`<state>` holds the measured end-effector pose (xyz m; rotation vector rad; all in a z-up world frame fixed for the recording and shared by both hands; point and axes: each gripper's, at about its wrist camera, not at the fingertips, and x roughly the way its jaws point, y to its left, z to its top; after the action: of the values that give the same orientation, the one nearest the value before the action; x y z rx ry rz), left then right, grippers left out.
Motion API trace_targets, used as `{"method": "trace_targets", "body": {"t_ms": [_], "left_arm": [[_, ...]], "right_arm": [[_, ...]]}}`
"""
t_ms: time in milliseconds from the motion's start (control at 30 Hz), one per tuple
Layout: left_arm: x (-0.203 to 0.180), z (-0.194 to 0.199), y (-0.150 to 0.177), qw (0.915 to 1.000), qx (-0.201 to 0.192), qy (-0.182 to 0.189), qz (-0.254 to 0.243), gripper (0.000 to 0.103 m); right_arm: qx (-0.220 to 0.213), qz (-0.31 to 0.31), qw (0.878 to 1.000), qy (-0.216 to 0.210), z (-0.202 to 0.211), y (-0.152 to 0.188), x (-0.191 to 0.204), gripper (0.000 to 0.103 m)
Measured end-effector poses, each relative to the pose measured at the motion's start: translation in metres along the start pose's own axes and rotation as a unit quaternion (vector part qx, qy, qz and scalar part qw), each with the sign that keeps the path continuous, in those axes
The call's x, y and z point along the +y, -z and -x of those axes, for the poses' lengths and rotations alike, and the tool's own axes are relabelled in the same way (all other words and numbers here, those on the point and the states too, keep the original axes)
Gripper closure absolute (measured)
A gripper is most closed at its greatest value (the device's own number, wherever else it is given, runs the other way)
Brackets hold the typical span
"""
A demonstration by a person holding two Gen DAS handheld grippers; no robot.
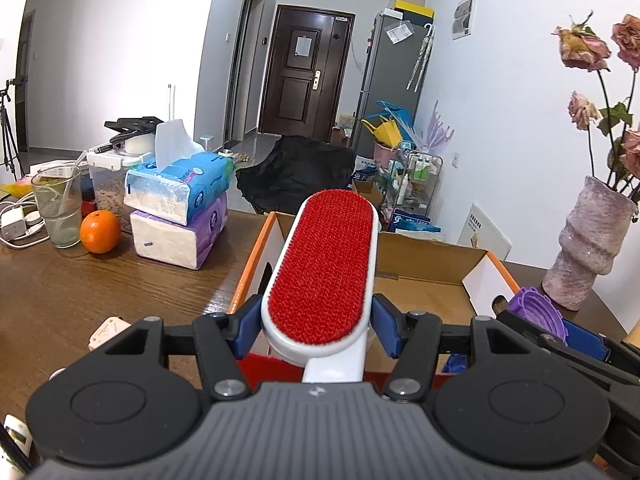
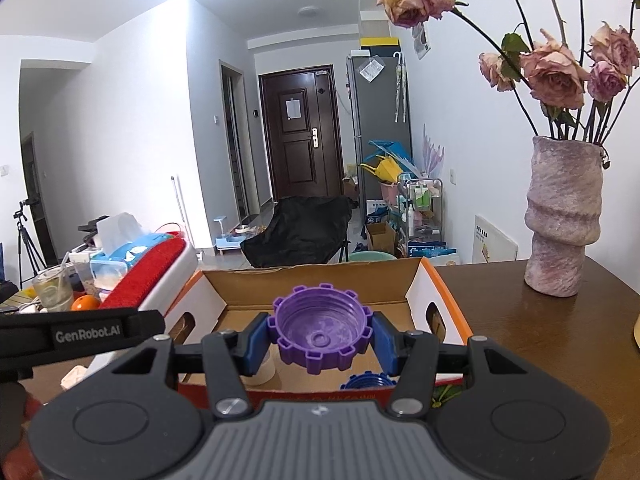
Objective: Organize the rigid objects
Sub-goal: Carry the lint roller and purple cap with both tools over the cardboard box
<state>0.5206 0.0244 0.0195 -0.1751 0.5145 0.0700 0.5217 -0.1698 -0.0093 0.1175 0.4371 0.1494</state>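
My left gripper (image 1: 316,330) is shut on a white lint brush (image 1: 324,264) with a red bristle face. Its blue pads press the brush's sides near the handle, and the brush head reaches out over the near left corner of an open cardboard box (image 1: 424,276) with orange edges. My right gripper (image 2: 320,344) is shut on a purple toothed cap (image 2: 320,332), hollow side up, above the box (image 2: 320,280). A blue cap (image 2: 366,380) and a white round thing (image 2: 262,370) lie inside the box. The purple cap (image 1: 536,308) also shows at right, and the brush (image 2: 148,276) at left.
The box stands on a brown wooden table (image 1: 80,292). A pink vase of dried roses (image 2: 560,220) stands right of the box. Left of it are stacked tissue packs (image 1: 180,216), an orange (image 1: 100,232), a glass (image 1: 60,208) and cables. A small beige item (image 1: 106,332) lies near.
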Motion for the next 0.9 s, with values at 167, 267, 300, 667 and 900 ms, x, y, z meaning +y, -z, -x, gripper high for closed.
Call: {"method": "trace_targets", "body": {"t_ms": [167, 267, 300, 667, 900], "left_arm": [[-0.002, -0.013, -0.006, 1.0, 0.001, 0.002, -0.002, 0.044], [-0.005, -0.02, -0.009, 1.0, 0.001, 0.004, -0.007, 0.044], [-0.007, -0.023, -0.01, 1.0, 0.001, 0.005, -0.008, 0.044], [-0.013, -0.051, -0.022, 0.9998, 0.001, 0.002, -0.019, 0.044], [-0.013, -0.067, -0.027, 0.9996, 0.006, -0.001, -0.026, 0.044]], "right_arm": [[0.002, 0.002, 1.0, 0.005, -0.013, -0.004, 0.0, 0.05], [0.004, 0.006, 1.0, 0.007, -0.02, -0.006, 0.0, 0.05], [0.005, 0.007, 1.0, 0.008, -0.023, -0.006, 0.001, 0.05], [0.014, 0.021, 0.999, 0.02, -0.049, -0.013, 0.002, 0.05], [0.022, 0.028, 0.999, 0.029, -0.062, -0.014, 0.0, 0.05]]}}
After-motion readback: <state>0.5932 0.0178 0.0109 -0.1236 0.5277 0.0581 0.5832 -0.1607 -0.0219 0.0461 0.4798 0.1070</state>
